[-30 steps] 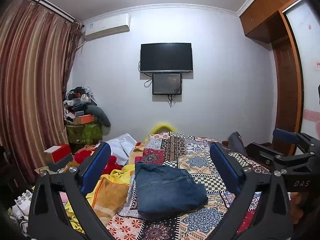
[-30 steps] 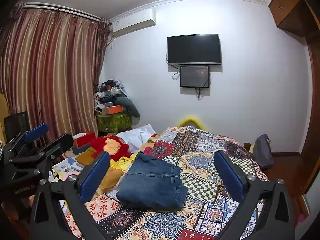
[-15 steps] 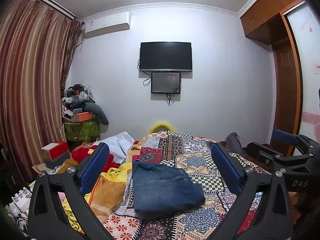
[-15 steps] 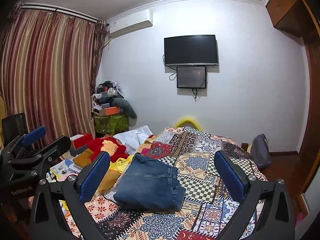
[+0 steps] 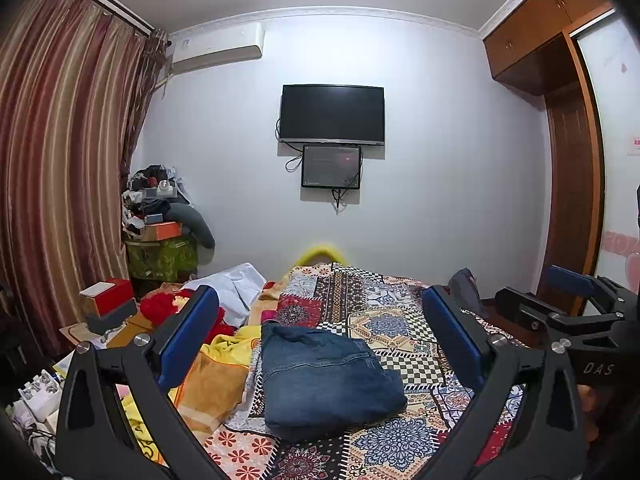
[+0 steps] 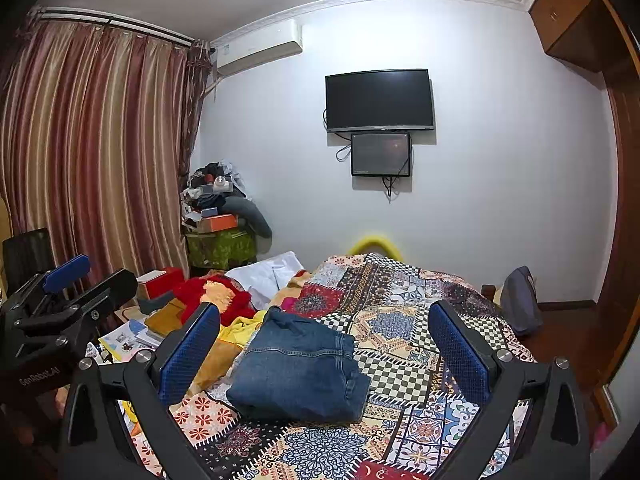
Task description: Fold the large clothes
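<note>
A pair of blue jeans lies folded in a thick bundle on the patterned quilt of the bed; the same jeans show in the right wrist view. My left gripper is held above and short of the jeans, open, nothing between its blue pads. My right gripper hovers likewise, open and empty. Each gripper shows at the edge of the other's view: the right gripper on the right, the left gripper on the left.
Yellow, orange and red clothes and a white cloth are heaped on the bed's left side. A red box and a cluttered stand sit by the striped curtain. A wooden wardrobe is at right, a grey bag beside the bed.
Both grippers have drawn slightly back and up from the bed, so the folded jeans sit a little lower in view. The jeans have not moved.
</note>
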The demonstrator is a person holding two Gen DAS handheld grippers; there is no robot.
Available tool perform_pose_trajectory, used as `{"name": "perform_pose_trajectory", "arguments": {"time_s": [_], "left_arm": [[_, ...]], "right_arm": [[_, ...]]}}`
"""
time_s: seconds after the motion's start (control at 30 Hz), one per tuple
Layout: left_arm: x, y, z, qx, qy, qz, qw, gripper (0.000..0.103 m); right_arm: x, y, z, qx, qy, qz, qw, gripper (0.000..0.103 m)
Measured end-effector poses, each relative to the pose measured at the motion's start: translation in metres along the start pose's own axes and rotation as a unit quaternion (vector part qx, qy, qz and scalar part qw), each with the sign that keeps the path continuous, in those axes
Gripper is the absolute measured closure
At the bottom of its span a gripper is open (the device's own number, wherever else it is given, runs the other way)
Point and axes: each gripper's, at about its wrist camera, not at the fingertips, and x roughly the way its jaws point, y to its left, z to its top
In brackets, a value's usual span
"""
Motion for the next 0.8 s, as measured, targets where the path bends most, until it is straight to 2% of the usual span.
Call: {"name": "perform_pose_trajectory", "arguments": {"time_s": [0.8], "left_arm": [[0.0043, 0.0060, 0.0014, -0.028, 0.020, -0.019, 0.9992, 0.000]], "right_arm": [[-0.0036, 0.0000, 0.0023, 0.001, -0.002, -0.003, 1.000, 0.000]]}}
